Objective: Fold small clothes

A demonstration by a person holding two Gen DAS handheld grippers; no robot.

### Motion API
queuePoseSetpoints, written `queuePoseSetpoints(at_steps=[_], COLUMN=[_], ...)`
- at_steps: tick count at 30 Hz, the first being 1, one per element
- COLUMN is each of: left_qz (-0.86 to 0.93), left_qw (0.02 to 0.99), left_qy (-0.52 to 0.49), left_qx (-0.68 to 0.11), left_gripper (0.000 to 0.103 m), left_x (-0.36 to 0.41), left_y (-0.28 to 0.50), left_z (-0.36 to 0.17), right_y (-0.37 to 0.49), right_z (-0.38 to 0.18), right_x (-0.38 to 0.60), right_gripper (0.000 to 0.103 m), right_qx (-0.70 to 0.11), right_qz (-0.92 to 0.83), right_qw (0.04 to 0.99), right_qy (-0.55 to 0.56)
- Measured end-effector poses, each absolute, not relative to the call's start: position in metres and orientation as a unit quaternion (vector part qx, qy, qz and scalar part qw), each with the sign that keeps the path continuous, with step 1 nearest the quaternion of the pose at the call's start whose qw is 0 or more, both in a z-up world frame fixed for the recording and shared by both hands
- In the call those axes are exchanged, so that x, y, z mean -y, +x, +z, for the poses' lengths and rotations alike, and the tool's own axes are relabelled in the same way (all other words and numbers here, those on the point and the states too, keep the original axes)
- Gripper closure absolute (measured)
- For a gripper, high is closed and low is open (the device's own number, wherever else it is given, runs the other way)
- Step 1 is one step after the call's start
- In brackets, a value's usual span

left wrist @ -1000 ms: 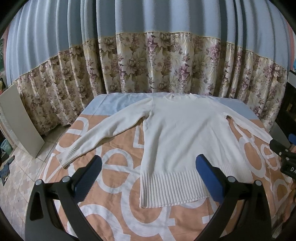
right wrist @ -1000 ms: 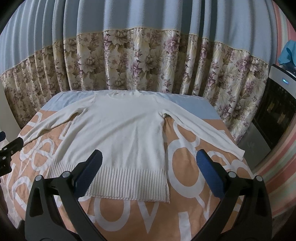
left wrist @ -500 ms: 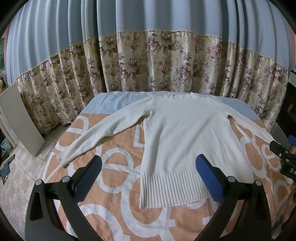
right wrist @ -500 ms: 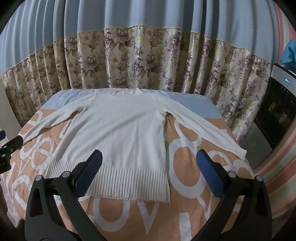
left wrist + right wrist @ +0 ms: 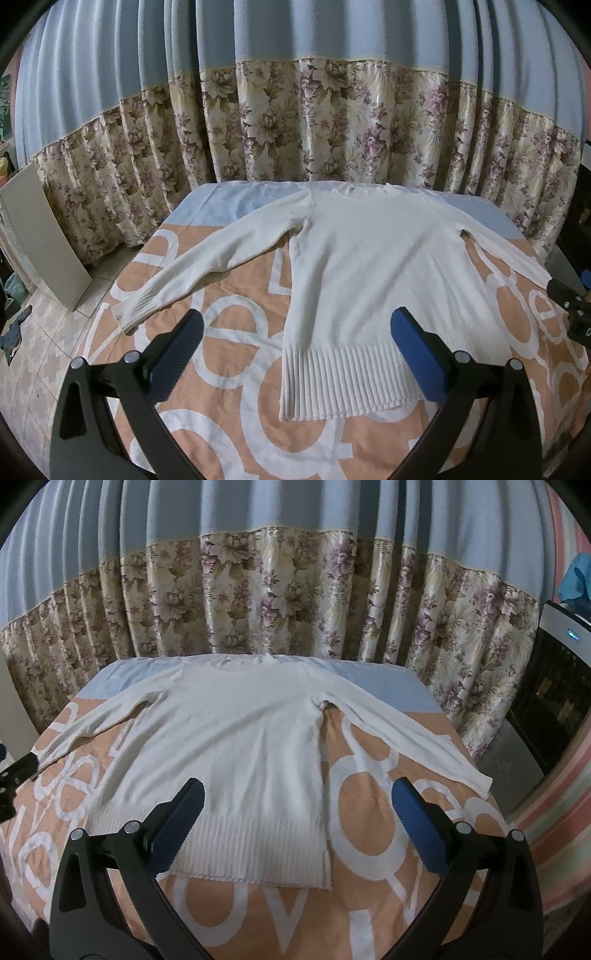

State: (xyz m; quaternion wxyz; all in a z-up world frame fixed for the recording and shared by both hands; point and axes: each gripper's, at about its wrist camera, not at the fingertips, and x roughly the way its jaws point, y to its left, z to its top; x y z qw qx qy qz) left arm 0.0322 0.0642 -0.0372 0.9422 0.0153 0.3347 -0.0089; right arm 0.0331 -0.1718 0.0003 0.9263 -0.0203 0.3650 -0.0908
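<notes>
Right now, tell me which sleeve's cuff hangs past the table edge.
The right sleeve: its cuff tip reaches past the table edge. The left sleeve lies wholly on the cloth, ribbed cuff included.

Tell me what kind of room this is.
Probably a home bedroom: a white sweater lies spread on a bed-like surface under an orange lettered cover, with a floor-length floral curtain behind and tiled floor beside it.

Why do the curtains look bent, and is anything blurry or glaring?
Left wrist view: fisheye lens bows the curtain and blackens the corners; the white sweater stays sharp in soft, even light. Right wrist view: same bowing; the sweater's body looks slightly washed out, and a small blue light glows on the appliance.
</notes>
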Motion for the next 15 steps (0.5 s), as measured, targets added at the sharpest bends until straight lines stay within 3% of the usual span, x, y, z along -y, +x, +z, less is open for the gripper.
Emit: queuePoseSetpoints(at_steps=[15], left_qz=[0.0], left_qw=[0.931], left_qy=[0.032], left_qx=[-0.363], left_gripper=[0.002], left_x=[-0.062], left_y=[0.071], left_z=[-0.062], right_y=[0.044], right_z=[-0.011], right_x=[0.267], right_gripper=[0.003], right_qx=[-0.367], right_qz=[-0.121], right_qw=[0.922], right_qy=[0.009])
